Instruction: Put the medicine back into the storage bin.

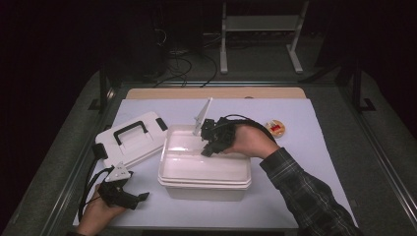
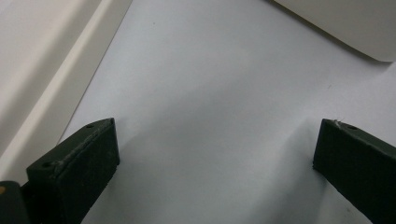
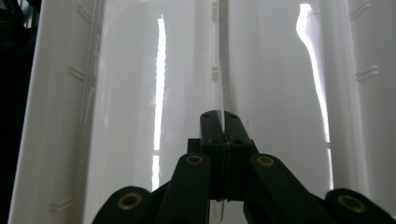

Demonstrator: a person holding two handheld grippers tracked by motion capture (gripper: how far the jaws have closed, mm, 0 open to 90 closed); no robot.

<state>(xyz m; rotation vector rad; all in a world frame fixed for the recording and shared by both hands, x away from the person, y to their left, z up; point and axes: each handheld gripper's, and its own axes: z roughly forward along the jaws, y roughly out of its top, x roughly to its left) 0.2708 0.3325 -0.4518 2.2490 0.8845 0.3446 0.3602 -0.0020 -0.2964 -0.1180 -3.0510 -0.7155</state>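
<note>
High view: a white plastic bin [image 1: 204,172] is seen at the middle of the worktop [image 1: 295,162], with its handled lid [image 1: 130,139] laid just beside it at the left. The right hand-held gripper [image 1: 209,147] is held inside the bin, its jaws closed tight on a thin clear divider sheet [image 3: 219,70] standing on edge. The left hand-held gripper [image 1: 140,197] is rested on the worktop near the bin's front left corner, jaws spread wide and holding nothing.
</note>
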